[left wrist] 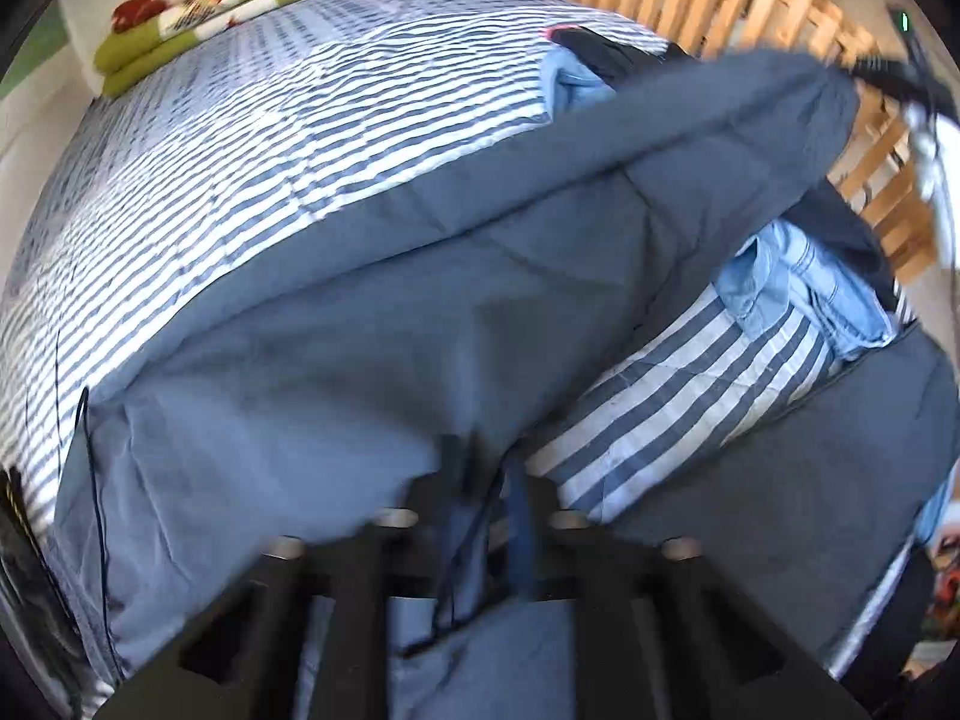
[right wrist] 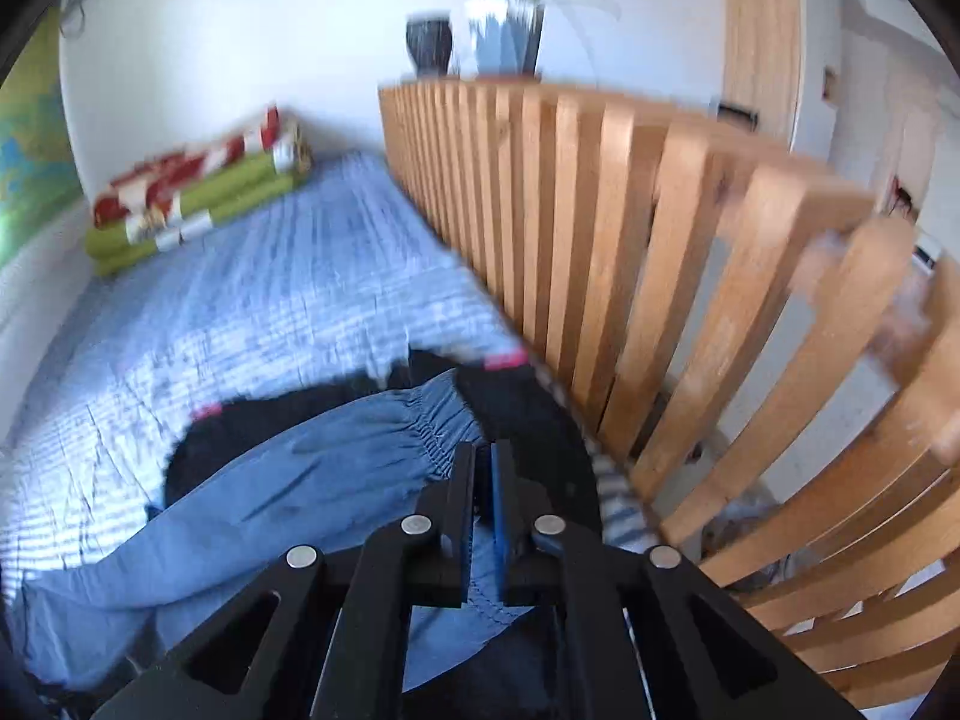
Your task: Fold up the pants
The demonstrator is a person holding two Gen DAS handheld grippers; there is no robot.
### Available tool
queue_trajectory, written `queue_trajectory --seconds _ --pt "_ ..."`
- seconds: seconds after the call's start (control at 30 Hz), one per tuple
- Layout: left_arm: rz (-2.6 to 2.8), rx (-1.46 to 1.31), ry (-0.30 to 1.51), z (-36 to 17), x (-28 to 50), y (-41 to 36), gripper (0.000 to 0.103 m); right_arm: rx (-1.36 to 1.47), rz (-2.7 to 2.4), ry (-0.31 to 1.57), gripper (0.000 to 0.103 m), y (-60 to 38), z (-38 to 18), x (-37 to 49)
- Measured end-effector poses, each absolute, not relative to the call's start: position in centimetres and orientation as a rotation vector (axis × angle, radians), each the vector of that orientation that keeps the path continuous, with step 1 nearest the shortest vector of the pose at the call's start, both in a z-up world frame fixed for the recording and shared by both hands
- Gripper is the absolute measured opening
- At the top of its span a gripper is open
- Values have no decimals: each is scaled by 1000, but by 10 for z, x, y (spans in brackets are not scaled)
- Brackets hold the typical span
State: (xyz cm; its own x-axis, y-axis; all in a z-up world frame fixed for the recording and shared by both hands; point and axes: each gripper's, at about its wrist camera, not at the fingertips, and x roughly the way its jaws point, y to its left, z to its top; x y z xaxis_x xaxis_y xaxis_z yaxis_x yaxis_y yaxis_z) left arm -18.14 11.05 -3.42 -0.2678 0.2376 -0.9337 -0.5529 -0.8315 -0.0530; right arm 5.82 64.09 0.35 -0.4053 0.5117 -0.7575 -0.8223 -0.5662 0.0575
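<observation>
Pinching pants [right wrist: 336, 468], both grippers [right wrist: 483, 480] closed.

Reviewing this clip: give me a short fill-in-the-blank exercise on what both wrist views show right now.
1. The blue pants are held at the elastic waistband by the ____ gripper.
2. The bedspread has a ____ pattern.
3. The folded green blanket lies at the bed's ____ end.

Missing words: right; striped; far

Striped bedspread [left wrist: 252, 138]; folded green-red blanket [right wrist: 192, 204] at far end; wooden slat railing [right wrist: 630, 252] alongside; plant [right wrist: 528, 6] on top.
</observation>
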Motion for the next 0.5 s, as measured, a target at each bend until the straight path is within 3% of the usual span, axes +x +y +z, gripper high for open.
queue_trajectory --seconds 0.03,0.1,0.2,0.27,0.37,0.43,0.5 --pt "2153 -1490 367 -31 -182 105 71 -897 2015 575 6 643 -4 61" --pt "2196 -1446 391 -25 -177 105 71 -910 1986 608 8 646 -16 67" --pt "2224 -1383 429 -16 -167 112 59 -924 1991 618 8 636 -21 77" --pt "2203 -1335 469 -14 -160 128 58 -934 2038 627 10 622 -19 83" --pt "2143 -1275 584 -26 -166 166 50 -986 2129 731 26 607 -22 87" --pt "2084 -1276 615 -38 -169 191 41 -1015 2163 792 27 602 -27 84" --pt "2055 -1244 701 -51 -172 211 41 -1070 2221 858 27 595 -34 74"
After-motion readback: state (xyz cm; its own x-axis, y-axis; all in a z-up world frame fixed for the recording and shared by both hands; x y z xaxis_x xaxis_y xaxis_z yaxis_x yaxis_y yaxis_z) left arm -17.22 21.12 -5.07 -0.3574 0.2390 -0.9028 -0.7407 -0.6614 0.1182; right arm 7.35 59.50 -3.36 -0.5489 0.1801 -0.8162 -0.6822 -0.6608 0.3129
